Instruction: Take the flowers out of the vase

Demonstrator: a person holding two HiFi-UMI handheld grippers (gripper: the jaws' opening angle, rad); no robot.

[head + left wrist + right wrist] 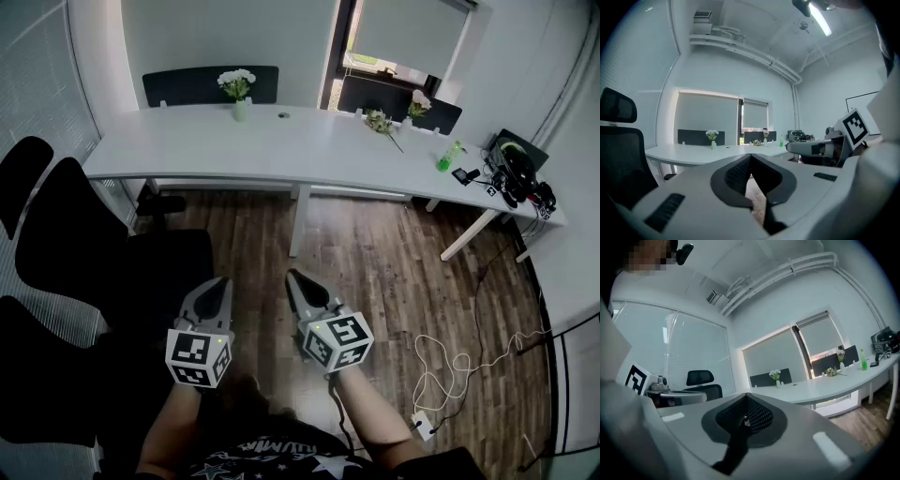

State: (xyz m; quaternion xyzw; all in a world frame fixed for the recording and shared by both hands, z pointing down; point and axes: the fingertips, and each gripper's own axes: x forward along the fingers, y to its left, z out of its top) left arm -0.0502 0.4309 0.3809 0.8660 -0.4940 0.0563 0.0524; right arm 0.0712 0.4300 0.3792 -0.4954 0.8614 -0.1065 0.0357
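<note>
On the long white desk (281, 150) stands a small vase of white flowers (237, 86) at the back left. A second vase with pink flowers (417, 105) stands further right, and a loose bunch of flowers (382, 123) lies flat beside it. Both grippers are held low over the floor, far from the desk. My left gripper (221, 282) is shut and holds nothing. My right gripper (292, 277) is shut and holds nothing too. The white-flower vase (712, 138) (776, 377) shows far off in both gripper views.
Black office chairs (84, 281) stand at the left, close to my left gripper. A green bottle (449, 156) and black gear (516, 173) sit at the desk's right end. White cables and a plug (441, 375) lie on the wooden floor at the right.
</note>
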